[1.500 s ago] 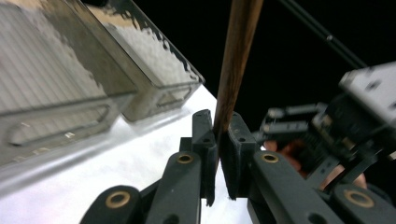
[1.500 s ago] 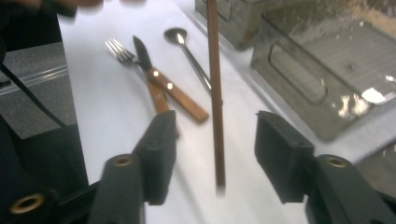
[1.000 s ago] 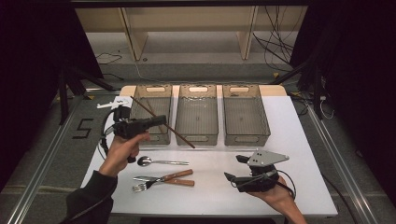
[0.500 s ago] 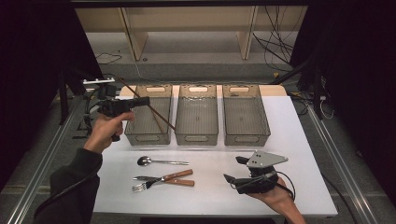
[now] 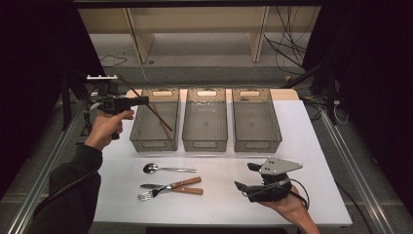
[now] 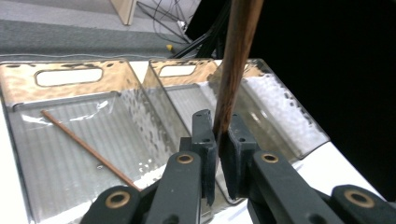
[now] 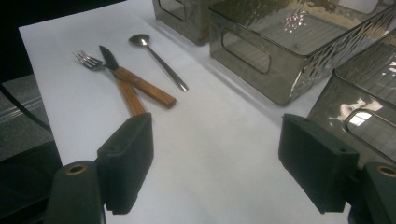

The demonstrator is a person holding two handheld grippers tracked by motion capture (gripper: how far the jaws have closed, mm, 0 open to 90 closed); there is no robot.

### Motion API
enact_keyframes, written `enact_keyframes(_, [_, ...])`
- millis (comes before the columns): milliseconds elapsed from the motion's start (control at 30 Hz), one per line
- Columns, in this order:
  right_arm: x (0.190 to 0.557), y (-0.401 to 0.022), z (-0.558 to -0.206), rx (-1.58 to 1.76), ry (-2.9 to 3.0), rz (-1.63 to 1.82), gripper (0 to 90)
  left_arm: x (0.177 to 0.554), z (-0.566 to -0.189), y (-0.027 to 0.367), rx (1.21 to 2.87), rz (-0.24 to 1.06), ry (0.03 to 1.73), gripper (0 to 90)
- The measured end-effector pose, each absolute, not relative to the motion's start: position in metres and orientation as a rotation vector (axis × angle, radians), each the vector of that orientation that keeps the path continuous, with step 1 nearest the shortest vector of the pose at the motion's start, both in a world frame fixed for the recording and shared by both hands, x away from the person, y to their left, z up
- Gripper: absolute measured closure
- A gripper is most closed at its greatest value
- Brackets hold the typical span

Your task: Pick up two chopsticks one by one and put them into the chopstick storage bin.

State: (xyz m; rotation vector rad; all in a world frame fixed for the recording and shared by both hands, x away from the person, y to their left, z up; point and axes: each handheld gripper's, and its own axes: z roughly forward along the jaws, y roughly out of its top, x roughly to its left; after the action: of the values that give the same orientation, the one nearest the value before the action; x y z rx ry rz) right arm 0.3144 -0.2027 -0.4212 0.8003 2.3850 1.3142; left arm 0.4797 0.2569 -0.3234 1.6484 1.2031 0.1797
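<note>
left tool gripping chopstick, above bin

On my side of the white table, the strip between the right gripper and the cutlery is bare and passable. The spoon, fork and knife obstruct the front left-centre. Three bins stand side by side with no usable gap: left bin, middle bin, right bin. A chopstick leans inside the left bin. Both outer table margins are free.
</note>
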Motion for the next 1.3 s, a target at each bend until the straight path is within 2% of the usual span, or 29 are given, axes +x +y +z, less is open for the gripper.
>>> enact_keyframes(100, [0.314,-0.204,-0.421,0.803,2.385,1.315,27.1,0.483,-0.328,0.254,1.674,0.201,1.216,84.3])
enact_keyframes(500, [0.314,-0.205,-0.42,0.804,2.382,1.317,27.1,0.505,-0.349,0.248,1.708,0.121,1.291,84.2])
enact_keyframes(1300, [0.314,-0.206,-0.421,0.797,2.389,1.313,27.1,0.515,-0.367,0.236,1.776,0.07,1.321,84.1])
